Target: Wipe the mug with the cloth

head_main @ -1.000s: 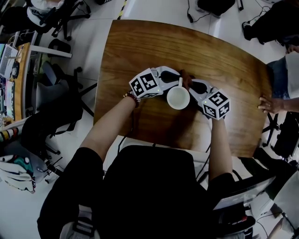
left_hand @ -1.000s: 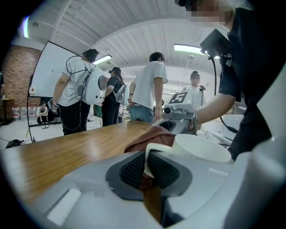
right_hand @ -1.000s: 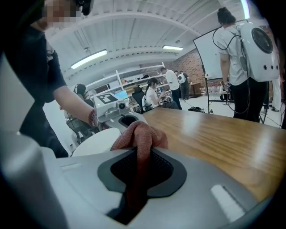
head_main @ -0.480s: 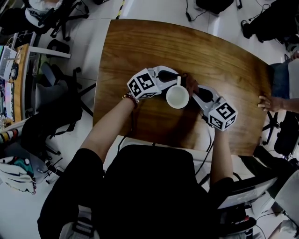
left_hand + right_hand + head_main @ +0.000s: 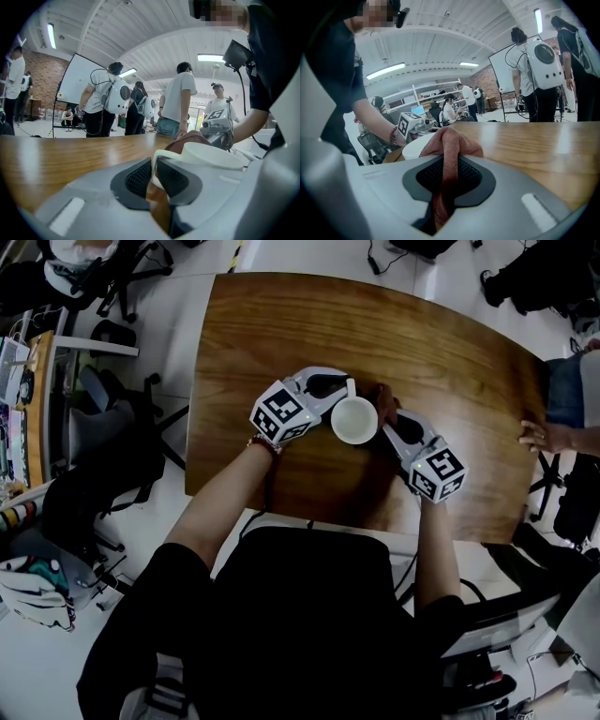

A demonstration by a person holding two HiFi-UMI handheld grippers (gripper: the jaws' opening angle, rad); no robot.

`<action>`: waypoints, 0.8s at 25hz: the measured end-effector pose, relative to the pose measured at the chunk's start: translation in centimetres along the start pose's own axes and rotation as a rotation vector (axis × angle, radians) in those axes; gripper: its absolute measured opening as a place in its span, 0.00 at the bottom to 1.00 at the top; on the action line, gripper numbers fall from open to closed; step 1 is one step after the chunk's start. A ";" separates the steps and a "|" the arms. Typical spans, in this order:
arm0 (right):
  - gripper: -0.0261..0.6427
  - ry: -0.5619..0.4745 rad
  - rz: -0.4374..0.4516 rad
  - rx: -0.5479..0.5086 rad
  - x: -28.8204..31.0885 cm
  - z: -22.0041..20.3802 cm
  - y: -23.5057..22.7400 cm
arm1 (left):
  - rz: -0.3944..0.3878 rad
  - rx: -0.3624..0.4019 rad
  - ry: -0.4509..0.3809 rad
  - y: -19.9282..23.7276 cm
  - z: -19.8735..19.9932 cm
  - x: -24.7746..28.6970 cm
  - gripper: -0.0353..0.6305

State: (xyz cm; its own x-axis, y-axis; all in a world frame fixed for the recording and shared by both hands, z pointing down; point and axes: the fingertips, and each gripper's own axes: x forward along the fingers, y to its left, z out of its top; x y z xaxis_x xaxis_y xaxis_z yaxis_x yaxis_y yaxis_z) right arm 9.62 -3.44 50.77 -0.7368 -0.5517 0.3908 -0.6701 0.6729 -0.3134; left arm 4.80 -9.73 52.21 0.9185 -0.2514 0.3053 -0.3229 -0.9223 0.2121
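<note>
L gripper [image 5: 153, 169]: jaws opening, handle of white ceramic mug [image 5: 354, 420] between pads. R gripper [image 5: 448, 180] pinches bunched reddish-brown cloth [image 5: 450, 143], touching mug's side. Mug upright, mid brown wood table [image 5: 450, 352]. Someone's hand [image 5: 536, 437] on table's R edge; black office chair [image 5: 108, 451] off L side. Bkgd: ppl w/ white backpacks [image 5: 117, 96], whiteboard [image 5: 77, 82], brick wall [image 5: 44, 75].

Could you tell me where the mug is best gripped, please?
Take the mug by its handle, coming from the left: the mug stands upright, and the thin loop juts from its far side, clear of the cloth on its right.
</note>
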 end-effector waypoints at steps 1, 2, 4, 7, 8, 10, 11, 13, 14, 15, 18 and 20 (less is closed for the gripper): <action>0.12 0.006 -0.013 -0.006 0.2 -0.2 -0.1 | 0.021 -0.006 -0.001 0.2 -0.1 -0.2 0.12; 0.12 0.014 -0.030 -0.016 0.5 -0.5 -0.3 | 0.042 -0.013 0.000 0.5 -0.1 -0.3 0.12; 0.12 0.038 -0.073 -0.046 0.8 -1.1 -0.8 | 0.084 -0.022 0.006 0.9 -0.2 -0.6 0.11; 0.12 0.059 -0.139 -0.069 1.1 -1.3 -1.5 | 0.134 -0.016 0.020 1.5 -0.4 -0.7 0.10; 0.12 0.057 -0.153 -0.065 1.0 -1.3 -1.5 | 0.145 -0.015 0.023 1.6 -0.5 -0.7 0.10; 0.12 0.044 -0.163 -0.056 0.7 -1.0 -1.4 | 0.161 -0.019 0.019 1.6 -0.5 -0.8 0.10; 0.12 0.036 -0.161 -0.053 0.5 -0.9 -1.2 | 0.166 -0.023 0.015 1.6 -0.5 -0.8 0.10; 0.12 0.020 -0.154 -0.046 0.1 -0.7 -0.7 | 0.169 -0.024 0.009 1.5 -0.5 -1.0 0.10; 0.12 0.013 -0.152 -0.042 -0.1 -0.6 -0.5 | 0.169 -0.015 0.008 1.3 -0.5 -1.0 0.10; 0.12 0.006 -0.153 -0.036 -0.3 -0.5 -0.3 | 0.169 -0.004 0.009 1.2 -0.5 -1.1 0.10; 0.12 -0.024 -0.167 0.000 -1.2 -0.2 0.0 | 0.176 0.019 0.008 1.0 -0.3 -1.2 0.11; 0.12 -0.056 -0.175 0.034 -1.8 0.1 0.5 | 0.186 0.014 0.005 1.1 -0.3 -1.4 0.11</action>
State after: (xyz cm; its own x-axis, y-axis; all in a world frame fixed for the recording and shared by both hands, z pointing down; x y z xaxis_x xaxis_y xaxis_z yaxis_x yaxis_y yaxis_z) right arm 10.61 -2.18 49.78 -0.6121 -0.6858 0.3938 -0.7903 0.5479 -0.2743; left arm 3.13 -10.27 52.32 0.8419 -0.4170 0.3425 -0.4841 -0.8640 0.1383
